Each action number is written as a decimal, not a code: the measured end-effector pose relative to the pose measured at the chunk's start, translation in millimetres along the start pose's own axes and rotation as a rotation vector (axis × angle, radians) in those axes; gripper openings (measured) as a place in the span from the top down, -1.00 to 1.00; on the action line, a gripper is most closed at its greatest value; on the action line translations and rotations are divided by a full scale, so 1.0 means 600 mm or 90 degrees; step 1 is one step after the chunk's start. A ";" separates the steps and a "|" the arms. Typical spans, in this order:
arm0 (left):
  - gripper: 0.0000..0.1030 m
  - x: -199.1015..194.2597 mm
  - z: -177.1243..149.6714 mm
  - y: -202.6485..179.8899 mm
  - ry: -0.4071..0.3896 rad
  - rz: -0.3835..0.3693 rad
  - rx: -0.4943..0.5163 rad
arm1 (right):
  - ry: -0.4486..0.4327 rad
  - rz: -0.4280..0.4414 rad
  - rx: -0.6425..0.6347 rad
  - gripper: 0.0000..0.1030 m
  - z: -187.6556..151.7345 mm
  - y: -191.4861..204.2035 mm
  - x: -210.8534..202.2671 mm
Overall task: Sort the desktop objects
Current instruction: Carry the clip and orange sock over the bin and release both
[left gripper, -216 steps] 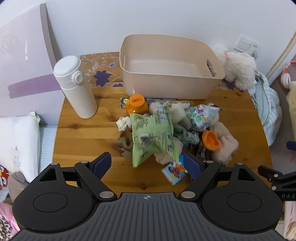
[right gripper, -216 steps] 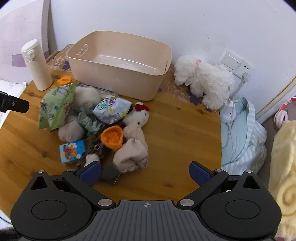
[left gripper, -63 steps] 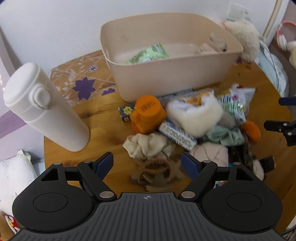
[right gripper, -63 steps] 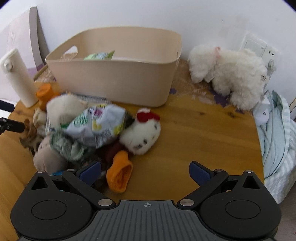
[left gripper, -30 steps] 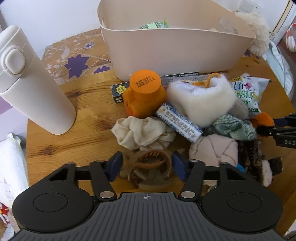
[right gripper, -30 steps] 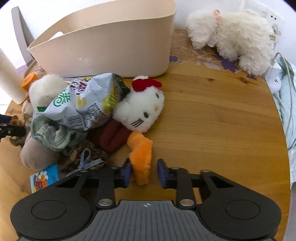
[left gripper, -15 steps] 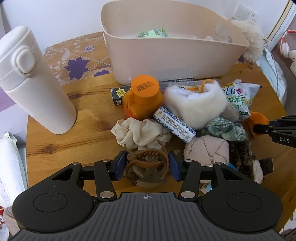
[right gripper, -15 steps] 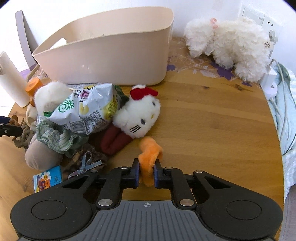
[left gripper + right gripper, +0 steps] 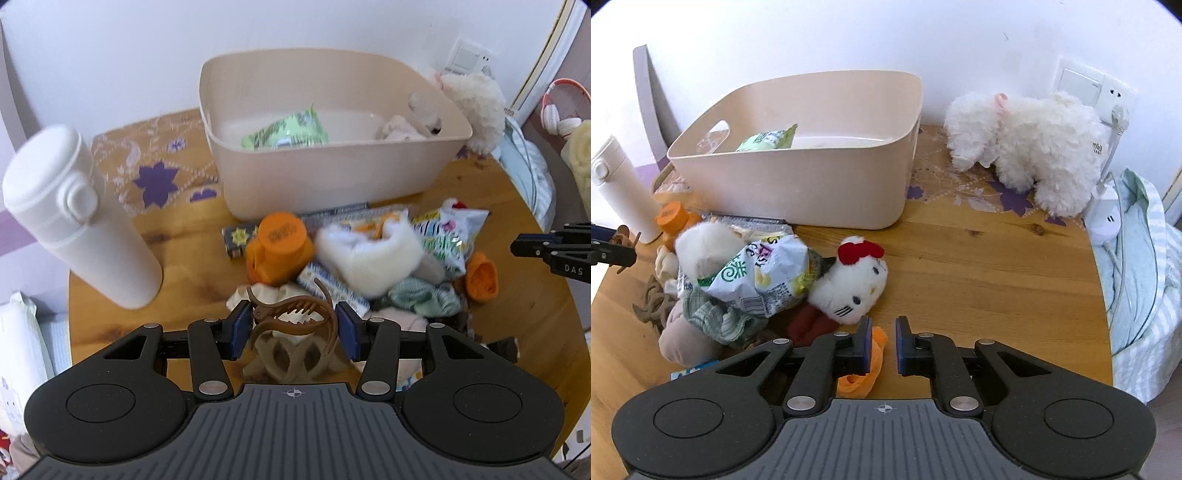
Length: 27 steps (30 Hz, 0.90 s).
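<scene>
both loads have just left the heap: the left gripper [image 9: 293, 325], low centre, is clamped on the brown plastic claw hair clip [image 9: 295, 317]; the right gripper [image 9: 881, 341], jaws just closing, pinches the orange fabric piece [image 9: 866, 363]; next, probably, the beige plastic bin [image 9: 332, 177] above on the round wooden counter [image 9: 997, 280].

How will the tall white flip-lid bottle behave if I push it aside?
The tall white flip-lid bottle stands upright and narrow for its height, so a push near the lid would probably tip it. Its round body would then likely roll, and it stands near the wooden table's left edge, so it might go off. Its smooth wall looks slippery.
</scene>
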<state>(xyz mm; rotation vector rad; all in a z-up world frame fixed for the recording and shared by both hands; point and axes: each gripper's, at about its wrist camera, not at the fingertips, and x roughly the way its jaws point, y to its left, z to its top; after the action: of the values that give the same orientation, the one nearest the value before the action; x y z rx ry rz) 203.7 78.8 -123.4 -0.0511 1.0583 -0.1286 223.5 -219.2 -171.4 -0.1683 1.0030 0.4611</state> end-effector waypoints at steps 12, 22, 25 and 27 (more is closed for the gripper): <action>0.03 -0.007 0.000 -0.007 -0.005 0.002 0.008 | 0.075 0.014 0.046 -0.21 -0.024 0.007 0.073; 0.03 -0.015 -0.005 -0.005 -0.009 0.004 0.005 | 0.059 0.012 -0.006 0.88 -0.024 0.028 0.078; 0.03 -0.021 -0.002 -0.004 -0.015 -0.004 0.001 | 0.021 0.017 -0.024 0.88 -0.010 0.029 0.045; 0.03 -0.025 0.003 -0.005 -0.021 -0.006 0.004 | -0.007 0.017 -0.033 0.88 0.003 0.028 0.020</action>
<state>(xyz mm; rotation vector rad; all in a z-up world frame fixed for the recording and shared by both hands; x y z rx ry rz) 198.0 77.6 -108.9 -0.0524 1.0249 -0.1401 222.8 -199.8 -179.3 -0.1996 0.9837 0.5121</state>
